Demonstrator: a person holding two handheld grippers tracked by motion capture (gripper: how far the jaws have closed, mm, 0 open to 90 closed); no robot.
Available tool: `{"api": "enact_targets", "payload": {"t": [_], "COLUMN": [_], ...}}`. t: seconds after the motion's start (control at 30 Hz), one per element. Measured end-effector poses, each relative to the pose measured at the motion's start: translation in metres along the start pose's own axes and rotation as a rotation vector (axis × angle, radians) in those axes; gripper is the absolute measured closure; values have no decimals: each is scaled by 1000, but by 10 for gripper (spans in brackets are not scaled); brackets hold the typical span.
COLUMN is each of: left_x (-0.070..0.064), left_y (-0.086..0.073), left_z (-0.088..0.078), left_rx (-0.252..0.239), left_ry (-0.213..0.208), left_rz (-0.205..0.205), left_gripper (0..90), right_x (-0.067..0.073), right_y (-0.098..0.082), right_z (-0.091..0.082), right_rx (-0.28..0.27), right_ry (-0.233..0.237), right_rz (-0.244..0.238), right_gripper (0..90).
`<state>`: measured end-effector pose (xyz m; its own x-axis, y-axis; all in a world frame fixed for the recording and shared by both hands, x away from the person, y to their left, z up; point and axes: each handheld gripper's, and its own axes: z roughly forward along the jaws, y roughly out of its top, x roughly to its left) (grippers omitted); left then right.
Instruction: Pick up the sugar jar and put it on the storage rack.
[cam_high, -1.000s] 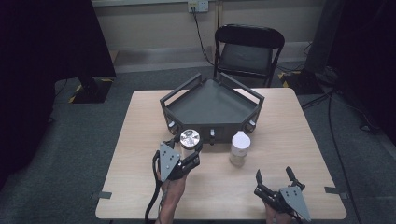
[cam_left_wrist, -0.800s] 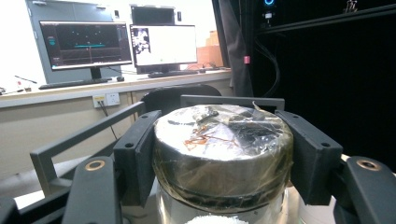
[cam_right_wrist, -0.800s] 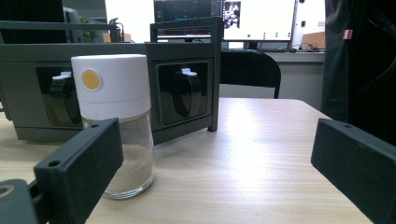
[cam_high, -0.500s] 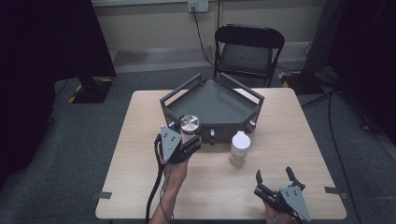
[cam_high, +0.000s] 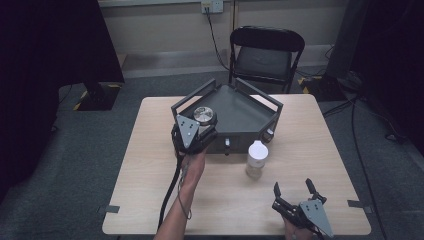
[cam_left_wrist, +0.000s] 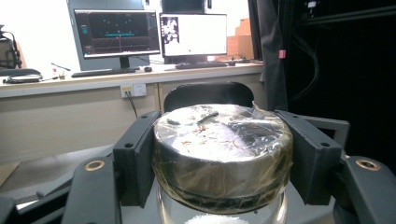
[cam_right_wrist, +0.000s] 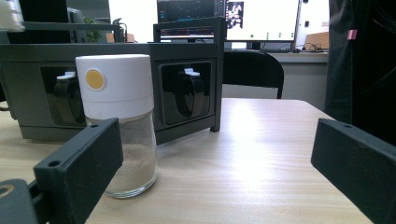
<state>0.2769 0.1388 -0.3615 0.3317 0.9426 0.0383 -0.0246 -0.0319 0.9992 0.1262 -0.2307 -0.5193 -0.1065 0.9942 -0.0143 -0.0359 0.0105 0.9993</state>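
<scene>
My left gripper is shut on a glass jar with a shiny metal lid, held up at the front left edge of the dark three-cornered rack. In the left gripper view the two jaws clamp the lid from both sides, with white powder showing below it. A second jar with a white cap stands on the table in front of the rack. My right gripper hovers open near the table's front right edge. Through its view, the white-capped jar stands ahead to the left, apart from the jaws.
The wooden table has bare room on its left and right sides. A black folding chair stands behind the table. The rack's front wall has black dispenser knobs. Monitors sit on a desk far behind.
My left gripper has carried the metal-lidded jar forward and up, from the table in front of the rack to the rack's front left edge. The right gripper has stayed put.
</scene>
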Motion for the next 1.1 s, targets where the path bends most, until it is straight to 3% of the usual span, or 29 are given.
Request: {"api": "enact_targets", "payload": {"t": [0.1, 0.27, 0.57, 0.63, 0.73, 0.8, 0.93, 1.1], "left_x": [-5, -5, -2, 0, -3, -2, -2, -2], "left_y": [0, 2, 1, -1, -4, -5, -4, -6], "left_z": [9, 22, 45, 49, 53, 55, 57, 59], "left_rx": [-2, -2, 30, 34, 31, 40, 55, 69], "left_ry": [35, 56, 59, 54, 62, 53, 42, 50], "left_rz": [-1, 10, 7, -21, -3, -14, 10, -2], "left_gripper": [347, 347, 347, 346, 347, 347, 346, 346], "right_x": [-1, -1, -3, -3, -3, -3, -2, -2], "right_y": [0, 0, 0, 0, 0, 1, 0, 0], "right_z": [0, 0, 0, 0, 0, 0, 0, 0], "right_rx": [0, 0, 0, 1, 1, 3, 2, 1], "right_ry": [5, 6, 16, 16, 16, 14, 9, 10], "right_rz": [1, 0, 1, 1, 1, 2, 1, 1], "right_gripper": [10, 10, 10, 10, 10, 10, 11, 11]}}
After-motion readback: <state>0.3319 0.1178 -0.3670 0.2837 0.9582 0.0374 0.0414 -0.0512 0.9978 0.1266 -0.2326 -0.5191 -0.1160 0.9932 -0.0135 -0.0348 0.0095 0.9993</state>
